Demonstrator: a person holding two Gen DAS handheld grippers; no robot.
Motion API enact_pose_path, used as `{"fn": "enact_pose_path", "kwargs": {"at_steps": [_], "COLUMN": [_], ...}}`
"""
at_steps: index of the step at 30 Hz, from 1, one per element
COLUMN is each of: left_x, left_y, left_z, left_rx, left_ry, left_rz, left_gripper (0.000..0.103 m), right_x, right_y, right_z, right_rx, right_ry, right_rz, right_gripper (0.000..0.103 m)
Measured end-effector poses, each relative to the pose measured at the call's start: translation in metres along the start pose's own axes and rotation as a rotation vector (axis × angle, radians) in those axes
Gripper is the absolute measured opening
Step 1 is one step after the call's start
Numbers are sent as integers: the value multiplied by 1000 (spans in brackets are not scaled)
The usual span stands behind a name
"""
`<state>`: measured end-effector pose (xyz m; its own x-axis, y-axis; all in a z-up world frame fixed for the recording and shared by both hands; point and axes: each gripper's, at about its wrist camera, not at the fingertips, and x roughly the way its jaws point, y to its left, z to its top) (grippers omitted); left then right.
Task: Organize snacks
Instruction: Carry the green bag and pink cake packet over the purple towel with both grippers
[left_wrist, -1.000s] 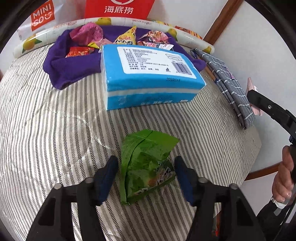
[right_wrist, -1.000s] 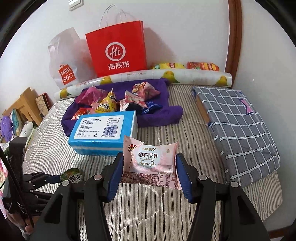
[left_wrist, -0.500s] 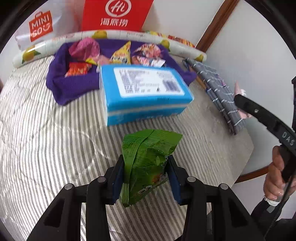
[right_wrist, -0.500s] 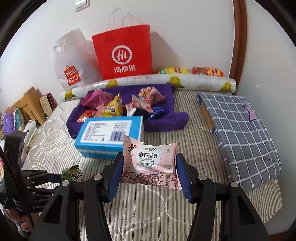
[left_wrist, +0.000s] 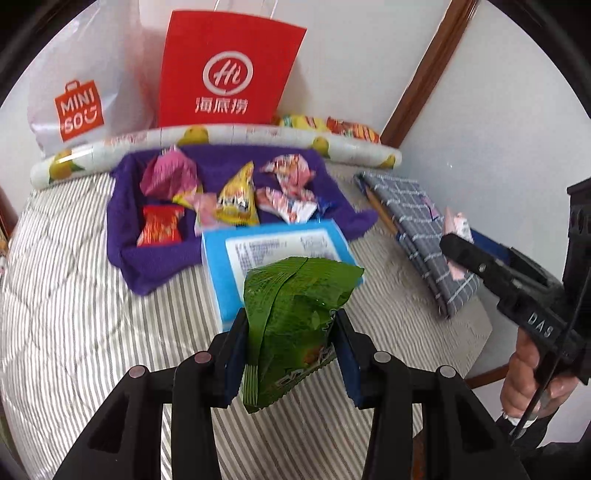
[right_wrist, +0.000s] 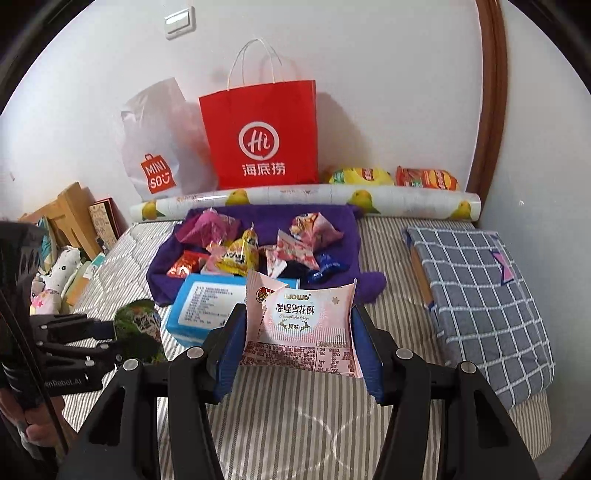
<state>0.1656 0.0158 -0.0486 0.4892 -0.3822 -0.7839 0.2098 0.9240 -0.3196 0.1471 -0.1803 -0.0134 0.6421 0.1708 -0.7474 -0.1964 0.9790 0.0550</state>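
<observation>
Gripping green packet (left_wrist: 295, 317), left claw (left_wrist: 291, 354); right claw (right_wrist: 299, 354) pink packet (right_wrist: 303, 325) (striped bed (left_wrist: 74, 332)).

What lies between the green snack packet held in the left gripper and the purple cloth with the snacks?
The blue rectangular tissue pack lies between the green snack packet and the purple cloth; the left wrist view shows it.

A home bedroom: striped bed (right_wrist: 295, 424), plush toys (right_wrist: 62, 273), shopping bags (right_wrist: 262, 140).
</observation>
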Motion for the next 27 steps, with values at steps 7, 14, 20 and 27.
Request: {"fn": "enact_pose_path", "kwargs": {"at_steps": [7, 14, 20, 27], "left_x": [-2, 3, 12, 18], "left_y": [7, 24, 39, 54], "left_z": [33, 67, 99, 133], "left_rx": [-13, -40, -70, -92], "left_ry": [-34, -59, -71, -97], "left_rz": [13, 32, 55, 76], "left_gripper": [41, 41, 41, 41], "right_x": [9, 33, 64, 97], "right_y": [-4, -5, -6, -4], "right_z": [23, 53, 75, 106], "right_rx": [-5, -30, -35, -50], "right_ry": [-7, -12, 7, 22], "right_rz": [21, 43, 67, 102], "right_gripper": [55, 55, 55, 55]}}
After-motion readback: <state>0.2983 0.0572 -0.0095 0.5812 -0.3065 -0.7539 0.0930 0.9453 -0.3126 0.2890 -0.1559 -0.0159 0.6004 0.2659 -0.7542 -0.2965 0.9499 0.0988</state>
